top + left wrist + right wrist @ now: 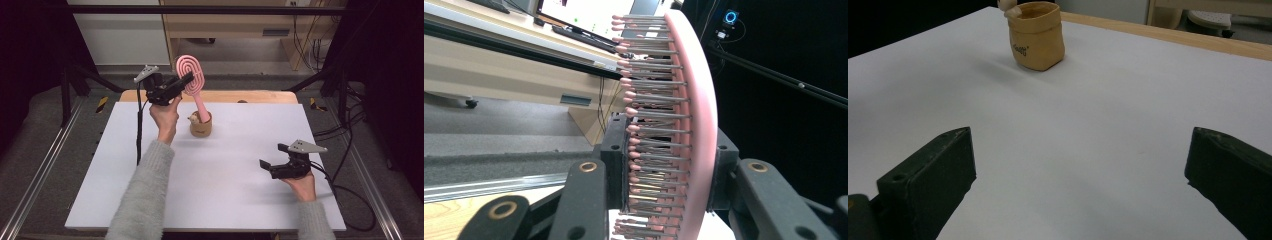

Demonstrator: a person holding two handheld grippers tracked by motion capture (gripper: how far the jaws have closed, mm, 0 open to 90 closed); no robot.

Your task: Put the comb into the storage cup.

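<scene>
The left gripper clamps the head of the pink brush, one jaw on the bristles and one on the back. The brush handle points down toward the tan cup, which stands at about 12 o'clock on the white table. At 4 o'clock, the right gripper rests with jaws wide apart, holding nothing.

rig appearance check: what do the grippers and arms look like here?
Left gripper and right gripper: black, two blocky jaws, brass-ringed pivot screws, grey three-cornered plate on top, black cable trailing from each. Both forearms wear fuzzy light-grey knit sleeves.
</scene>
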